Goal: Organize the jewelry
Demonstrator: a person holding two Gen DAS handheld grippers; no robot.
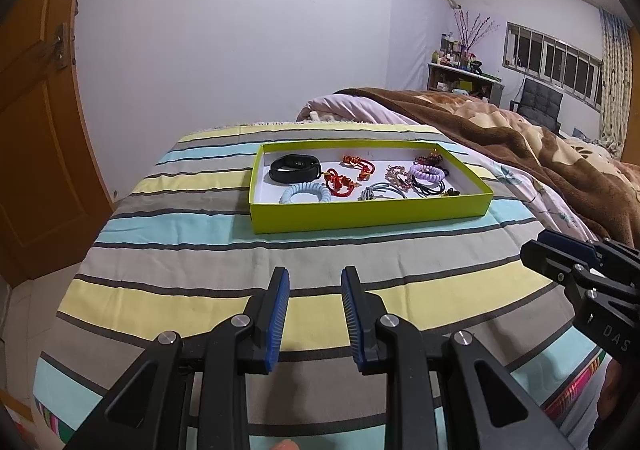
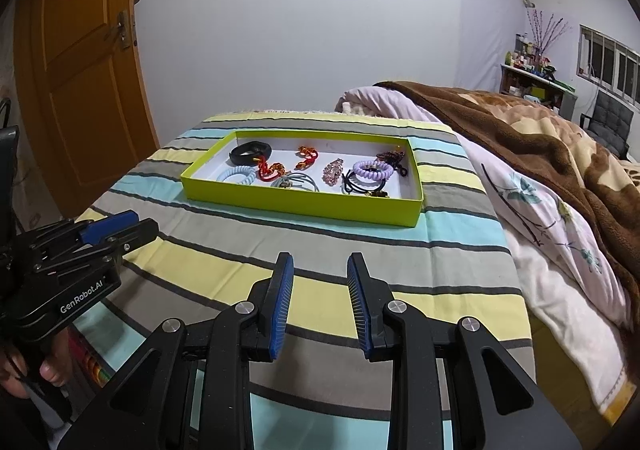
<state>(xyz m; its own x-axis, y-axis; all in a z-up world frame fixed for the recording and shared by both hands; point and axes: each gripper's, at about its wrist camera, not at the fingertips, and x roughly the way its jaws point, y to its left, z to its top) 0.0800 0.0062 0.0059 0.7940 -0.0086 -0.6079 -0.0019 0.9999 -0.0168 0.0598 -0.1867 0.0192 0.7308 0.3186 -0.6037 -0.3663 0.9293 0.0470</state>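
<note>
Jewelry sat in the lime-green tray (image 1: 360, 216) on the striped cloth (image 1: 200, 282): a black band (image 1: 295, 168), red knotted cords (image 1: 340, 181), a pale blue coil tie (image 1: 306, 193), a lilac coil tie (image 1: 426, 171). We held our left gripper (image 1: 315, 278) and right gripper (image 2: 320, 264) short of the tray, jaws parted and empty, both well apart from it.

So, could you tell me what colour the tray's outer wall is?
Lime green tray, clearest in the left wrist view.
</note>
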